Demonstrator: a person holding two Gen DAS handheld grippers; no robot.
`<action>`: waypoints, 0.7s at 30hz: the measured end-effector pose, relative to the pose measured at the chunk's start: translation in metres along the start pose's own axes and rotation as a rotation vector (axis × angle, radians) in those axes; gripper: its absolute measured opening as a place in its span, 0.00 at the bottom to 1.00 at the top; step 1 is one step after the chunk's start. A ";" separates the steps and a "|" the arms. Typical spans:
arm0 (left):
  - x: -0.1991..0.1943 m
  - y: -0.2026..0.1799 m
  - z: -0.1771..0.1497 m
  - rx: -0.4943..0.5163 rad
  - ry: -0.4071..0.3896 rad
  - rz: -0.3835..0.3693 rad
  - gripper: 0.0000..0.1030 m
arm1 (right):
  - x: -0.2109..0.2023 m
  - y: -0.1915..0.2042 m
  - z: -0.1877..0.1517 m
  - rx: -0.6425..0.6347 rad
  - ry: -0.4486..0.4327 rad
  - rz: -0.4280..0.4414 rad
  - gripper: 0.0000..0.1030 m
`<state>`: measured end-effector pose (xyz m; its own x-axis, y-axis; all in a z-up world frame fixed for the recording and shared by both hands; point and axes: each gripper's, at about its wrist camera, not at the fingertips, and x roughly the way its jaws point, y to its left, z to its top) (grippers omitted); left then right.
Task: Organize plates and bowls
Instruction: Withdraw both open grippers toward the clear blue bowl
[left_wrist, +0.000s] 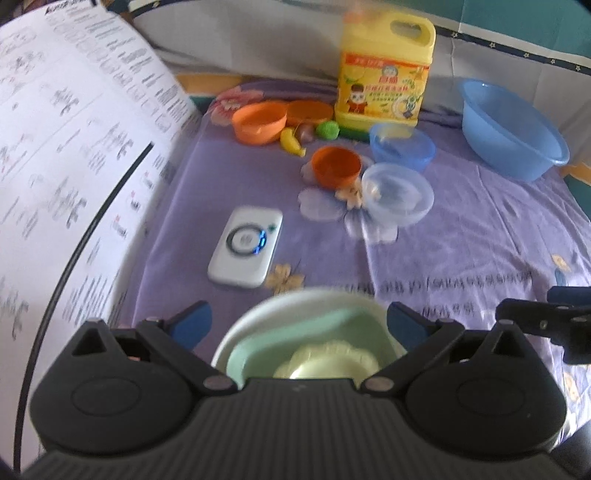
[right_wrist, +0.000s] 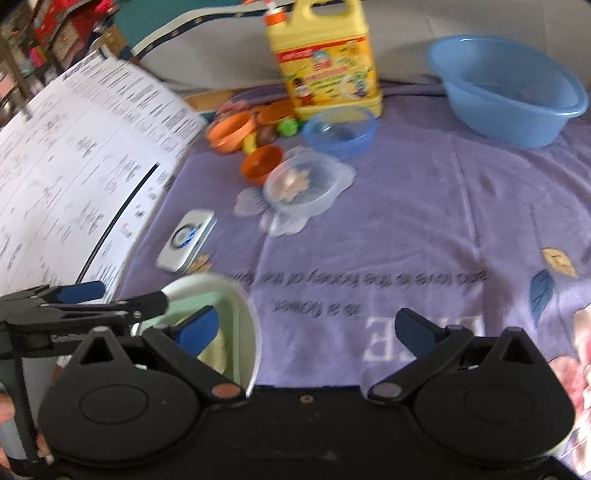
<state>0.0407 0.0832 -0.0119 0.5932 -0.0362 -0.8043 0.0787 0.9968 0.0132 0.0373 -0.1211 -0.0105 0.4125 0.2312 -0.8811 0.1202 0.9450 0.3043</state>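
Note:
A pale green bowl (left_wrist: 314, 332) sits between the spread fingers of my left gripper (left_wrist: 301, 321), which is open around it; I cannot tell if the fingers touch it. The bowl also shows in the right wrist view (right_wrist: 236, 325). My right gripper (right_wrist: 310, 328) is open and empty over the purple cloth, its left finger in front of the bowl. Farther back stand a clear bowl (left_wrist: 397, 194), a small blue bowl (left_wrist: 402, 146), a small orange bowl (left_wrist: 336, 164), a larger orange bowl (left_wrist: 258, 122), an orange plate (left_wrist: 310, 112) and a big blue basin (left_wrist: 513, 129).
A yellow detergent jug (left_wrist: 384, 70) stands at the back. A white device (left_wrist: 245, 247) lies on the purple cloth (left_wrist: 461, 240). A large printed sheet (left_wrist: 66, 155) rises on the left. A toy banana (left_wrist: 291, 144) and a green ball (left_wrist: 327, 129) lie by the orange dishes.

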 end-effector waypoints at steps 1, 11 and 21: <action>0.002 -0.002 0.006 0.005 -0.006 0.000 1.00 | 0.000 -0.005 0.004 0.013 -0.004 -0.006 1.00; 0.040 -0.025 0.074 0.047 -0.057 -0.005 1.00 | 0.020 -0.047 0.060 0.131 -0.091 -0.102 1.00; 0.101 -0.054 0.139 0.069 -0.063 -0.009 1.00 | 0.055 -0.066 0.126 0.166 -0.148 -0.153 1.00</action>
<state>0.2081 0.0160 -0.0115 0.6411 -0.0515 -0.7657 0.1377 0.9893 0.0488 0.1655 -0.1999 -0.0333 0.5037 0.0407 -0.8629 0.3330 0.9125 0.2374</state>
